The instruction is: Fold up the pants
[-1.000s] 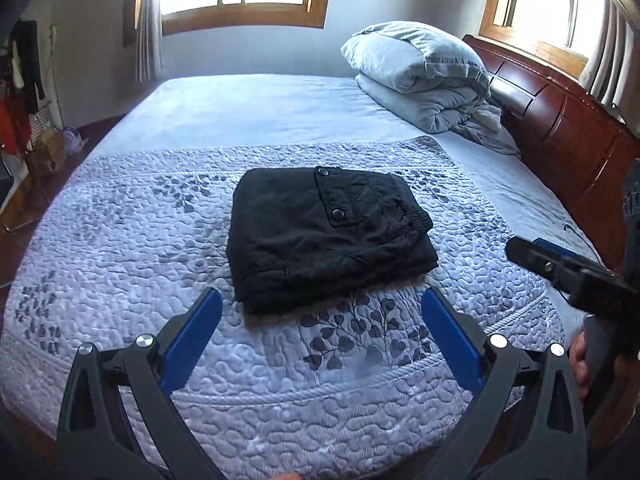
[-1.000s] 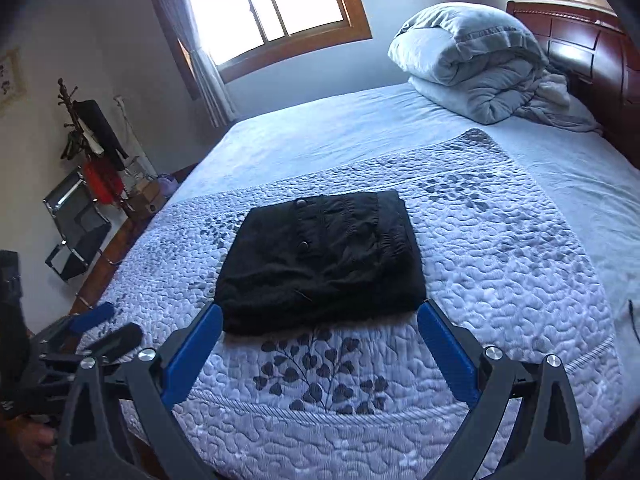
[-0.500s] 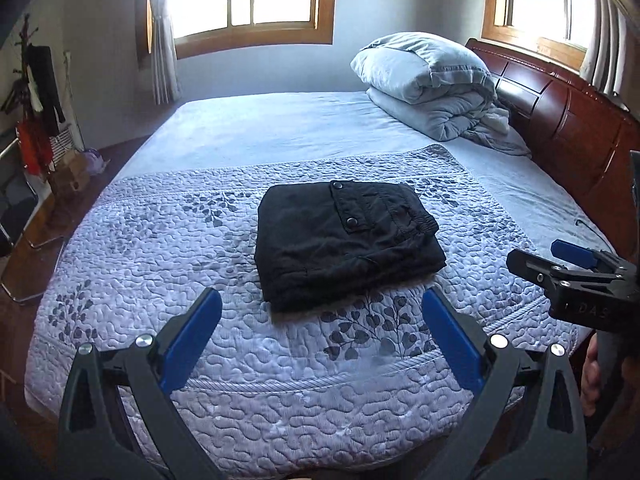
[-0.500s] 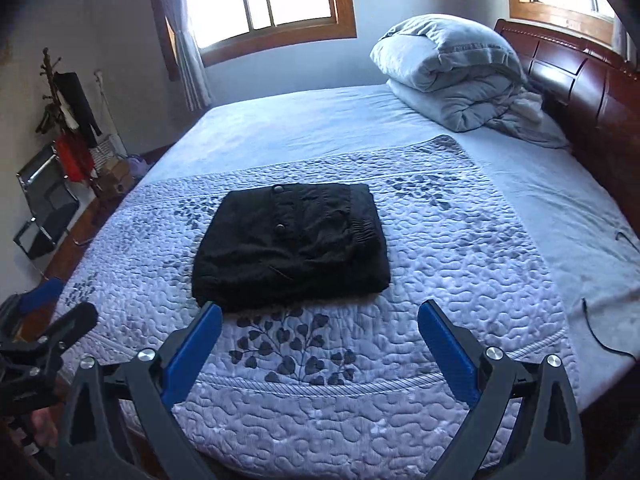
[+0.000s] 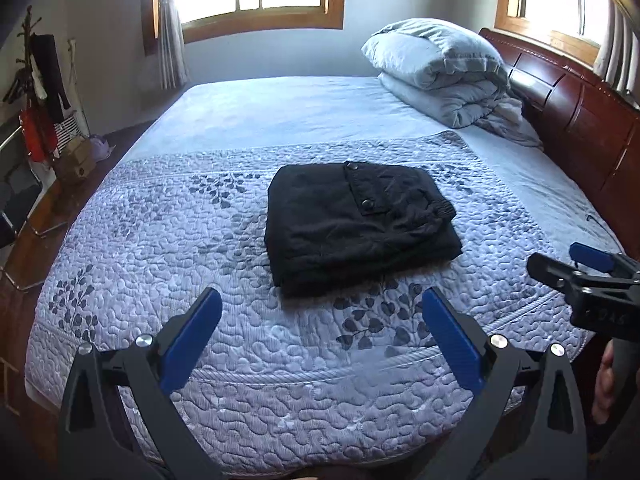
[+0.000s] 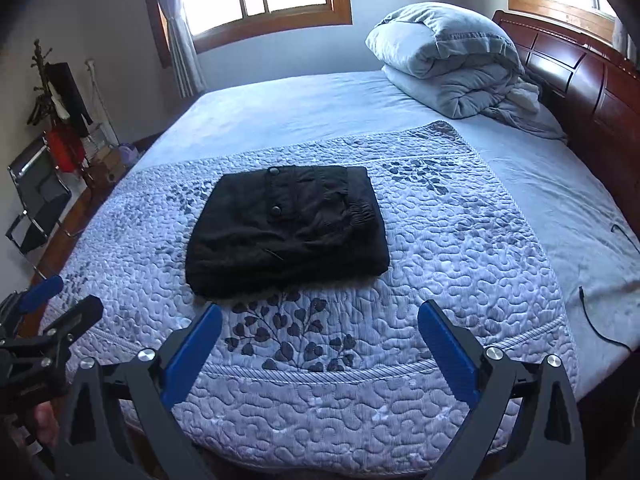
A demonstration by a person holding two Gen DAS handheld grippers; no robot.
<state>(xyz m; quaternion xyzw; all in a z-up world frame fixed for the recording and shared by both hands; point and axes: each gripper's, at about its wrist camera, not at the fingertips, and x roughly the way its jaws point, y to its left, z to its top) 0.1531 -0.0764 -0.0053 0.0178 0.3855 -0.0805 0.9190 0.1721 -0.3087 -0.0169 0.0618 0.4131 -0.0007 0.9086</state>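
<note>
Black pants lie folded into a compact rectangle on the quilted lilac bedspread, a buttoned pocket flap facing up; they also show in the right wrist view. My left gripper is open and empty, held back near the bed's front edge, apart from the pants. My right gripper is open and empty, also short of the pants. The right gripper shows at the right edge of the left wrist view; the left gripper shows at the left edge of the right wrist view.
A folded grey duvet lies by the wooden headboard at the back right. A coat rack with clothes and a chair stand on the floor at the left. A black cable lies at the bed's right edge.
Both grippers have drawn back and up from the bed, so the folded pants look smaller and farther away. The pants have not moved. Both grippers stay open.
</note>
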